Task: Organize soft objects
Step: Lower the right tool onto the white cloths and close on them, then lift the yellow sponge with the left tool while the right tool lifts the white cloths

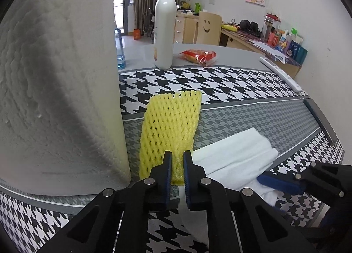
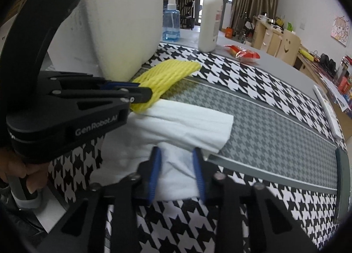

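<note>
Both grippers take hold as soft items wait to be sorted

On a tabletop [image 1: 231,54] covered with a black-and-white houndstooth mat [image 1: 220,83], two hand-held grippers each close on a soft item. The left gripper [image 1: 177,154] has its jaws pressed nearly together, pinching the near end of a yellow foam-mesh fruit sleeve [image 1: 169,120] that lies flat on the mat, just beside a tall white roll of embossed paper towel [image 1: 59,87]. The right gripper [image 2: 177,154] has its jaws drawn in against a bunched corner of a folded white cloth [image 2: 189,127]; the blue pads [image 2: 155,165] appear to press the fabric from both sides, though that part of the picture is slightly blurred. The cloth lies beside the sleeve, the two touching at their near ends, and both rest on the mat with nothing yet lifted clear.

Judging by this, the work is at an early stage: the two soft pieces are gripped but neither seems carried anywhere, and no bin or sorted pile shows in either view. Lifting, folding or placing both items looks to be left. At the far edge stand a white pump bottle with a red cap [image 1: 165,30], a clear blue spray bottle [image 2: 171,24] and a red snack packet [image 1: 198,56], all untouched. A hand [image 2: 28,176] on the left gripper's handle shows at the edge of the right wrist view.
</note>
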Available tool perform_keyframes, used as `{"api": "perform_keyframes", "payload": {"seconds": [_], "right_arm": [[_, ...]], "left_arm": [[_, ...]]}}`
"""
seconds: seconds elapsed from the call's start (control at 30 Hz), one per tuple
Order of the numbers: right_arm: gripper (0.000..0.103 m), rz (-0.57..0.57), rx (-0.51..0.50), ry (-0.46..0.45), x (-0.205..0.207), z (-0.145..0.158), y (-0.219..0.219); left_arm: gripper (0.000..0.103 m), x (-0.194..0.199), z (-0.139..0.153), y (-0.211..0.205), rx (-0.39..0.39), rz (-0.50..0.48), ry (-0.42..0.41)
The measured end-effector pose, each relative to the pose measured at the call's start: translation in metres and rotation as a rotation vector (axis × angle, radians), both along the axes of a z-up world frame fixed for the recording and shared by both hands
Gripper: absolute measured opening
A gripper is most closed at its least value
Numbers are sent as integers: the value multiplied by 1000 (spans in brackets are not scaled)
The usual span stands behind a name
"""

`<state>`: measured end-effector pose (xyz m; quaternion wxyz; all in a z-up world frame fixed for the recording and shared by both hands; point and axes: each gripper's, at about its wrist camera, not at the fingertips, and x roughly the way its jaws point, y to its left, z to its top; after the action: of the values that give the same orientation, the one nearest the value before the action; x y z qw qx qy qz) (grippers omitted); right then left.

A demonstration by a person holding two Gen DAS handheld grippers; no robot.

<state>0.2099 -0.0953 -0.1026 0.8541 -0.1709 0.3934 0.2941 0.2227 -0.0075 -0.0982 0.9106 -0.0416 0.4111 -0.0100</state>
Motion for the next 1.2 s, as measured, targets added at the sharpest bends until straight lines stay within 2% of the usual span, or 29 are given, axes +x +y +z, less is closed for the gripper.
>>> {"api": "perform_keyframes", "payload": {"seconds": [0.1, 0.2, 0.3, 0.67, 0.77, 1.2], "right_arm": [[12, -15, 7, -9, 3, -1, -2], [5, -51, 49, 7, 6, -1, -9], [4, -82, 76, 19, 7, 1, -15], [4, -151, 125, -24, -4, 24, -39], [4, -158, 137, -37, -8, 29, -40], [4, -190, 179, -72, -27, 49, -52]], "left_arm": [[10, -1, 0, 2, -19, 2, -3], [10, -2, 2, 2, -19, -3, -8], [9, -7, 7, 1, -20, -9, -23], [9, -26, 21, -3, 14, -28, -81], [9, -31, 25, -6, 37, -32, -107], [9, -50, 39, -8, 54, -50, -152]]}}
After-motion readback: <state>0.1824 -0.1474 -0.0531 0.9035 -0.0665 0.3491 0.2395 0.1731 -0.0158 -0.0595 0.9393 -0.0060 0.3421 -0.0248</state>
